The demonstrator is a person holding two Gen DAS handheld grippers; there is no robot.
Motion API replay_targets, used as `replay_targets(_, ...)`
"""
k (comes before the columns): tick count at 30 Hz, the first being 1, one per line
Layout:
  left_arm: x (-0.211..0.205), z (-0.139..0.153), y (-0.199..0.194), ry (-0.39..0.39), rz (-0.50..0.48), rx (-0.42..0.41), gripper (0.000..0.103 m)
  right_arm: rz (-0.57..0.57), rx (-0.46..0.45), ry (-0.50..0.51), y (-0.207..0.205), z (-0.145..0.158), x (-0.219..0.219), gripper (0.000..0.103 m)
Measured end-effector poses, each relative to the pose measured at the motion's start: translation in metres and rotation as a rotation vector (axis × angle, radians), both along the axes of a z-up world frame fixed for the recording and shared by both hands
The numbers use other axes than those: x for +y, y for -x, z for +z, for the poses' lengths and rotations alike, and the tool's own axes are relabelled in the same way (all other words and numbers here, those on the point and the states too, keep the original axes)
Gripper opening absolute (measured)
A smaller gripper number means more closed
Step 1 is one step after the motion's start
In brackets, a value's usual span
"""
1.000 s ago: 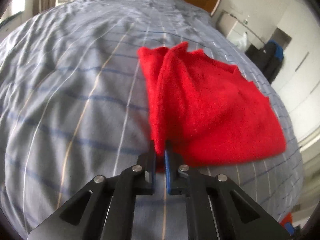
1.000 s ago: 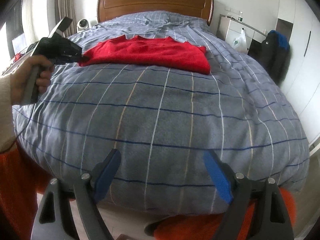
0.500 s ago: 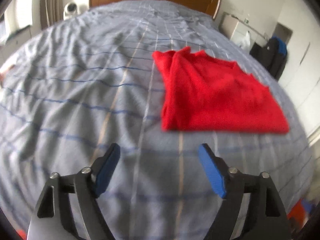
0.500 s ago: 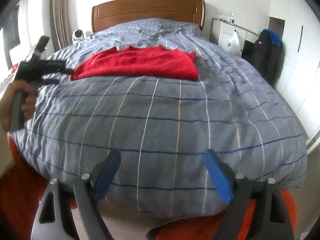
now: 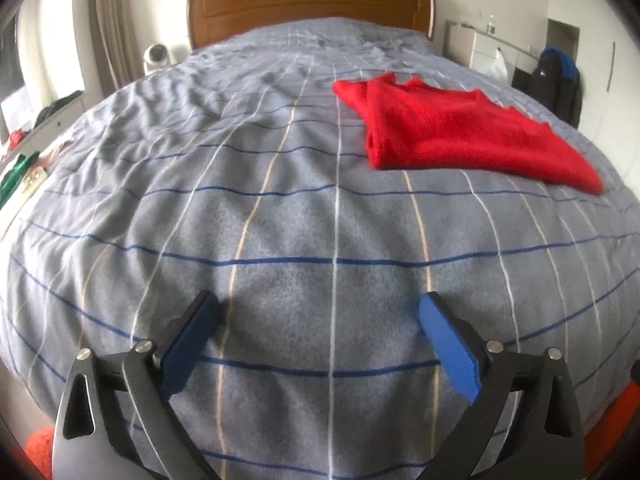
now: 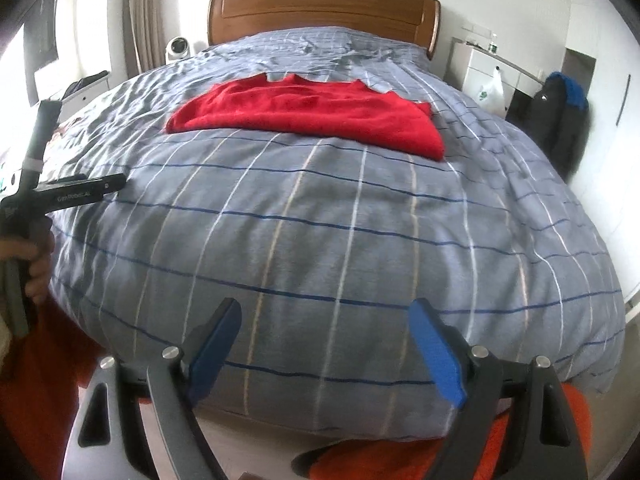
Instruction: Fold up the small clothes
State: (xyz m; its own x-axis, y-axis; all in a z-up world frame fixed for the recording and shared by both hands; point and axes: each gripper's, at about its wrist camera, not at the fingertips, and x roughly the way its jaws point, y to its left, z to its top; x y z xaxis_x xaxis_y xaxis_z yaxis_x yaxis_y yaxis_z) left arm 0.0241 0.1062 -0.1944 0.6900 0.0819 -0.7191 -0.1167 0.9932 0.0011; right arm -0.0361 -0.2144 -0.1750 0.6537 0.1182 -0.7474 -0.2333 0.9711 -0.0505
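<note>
Striped grey bed carries one folded red garment; both hand-held grippers, left and right, gape, grasping nothing.

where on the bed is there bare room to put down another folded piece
The near half of the duvet, between the red garment and the foot edge, is bare. So is the strip left of the garment. Only the garment's own patch toward the headboard is taken.

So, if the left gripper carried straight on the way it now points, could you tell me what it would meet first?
Most likely the striped grey duvet: the open left gripper points across bare cover. The folded red garment lies farther off and to the right of that line, though depth is hard to judge.
</note>
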Motion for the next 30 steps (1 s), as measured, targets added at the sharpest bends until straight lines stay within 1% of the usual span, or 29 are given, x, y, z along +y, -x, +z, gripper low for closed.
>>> replay_targets(7, -0.003, -0.006, 0.005, -0.02, 0.011, -0.019, 0.102, 0.002, 0.009, 0.015, -0.003, -0.001, 0.001, 0.085)
replay_targets(9, -0.004, -0.006, 0.006, -0.026, 0.013, -0.022, 0.102, -0.025, 0.031, 0.049, -0.01, 0.003, -0.001, 0.085)
replay_targets(11, -0.004, -0.006, 0.006, -0.023, 0.016, -0.021, 0.102, -0.051, 0.047, 0.096, -0.02, 0.012, -0.004, 0.085)
replay_targets(14, -0.005, -0.006, 0.007, -0.026, 0.019, -0.024, 0.103, -0.077, 0.022, 0.168, -0.026, 0.027, -0.008, 0.085)
replay_targets(17, -0.005, -0.006, 0.008, -0.027, 0.019, -0.024, 0.103, -0.1, -0.008, 0.219, -0.027, 0.036, -0.015, 0.093)
replay_targets(18, -0.005, -0.006, 0.008, -0.026, 0.019, -0.024, 0.103, -0.106, -0.009, 0.228, -0.028, 0.037, -0.017, 0.093)
replay_targets(21, -0.005, -0.006, 0.008, -0.027, 0.02, -0.024, 0.103, -0.125, 0.0, 0.246, -0.03, 0.034, -0.023, 0.093)
replay_targets(24, -0.005, -0.006, 0.008, -0.027, 0.019, -0.024, 0.103, -0.141, 0.019, 0.245, -0.032, 0.031, -0.029, 0.093)
replay_targets(30, -0.005, -0.006, 0.008, -0.026, 0.02, -0.023, 0.103, -0.167, 0.028, 0.255, -0.032, 0.029, -0.035, 0.093)
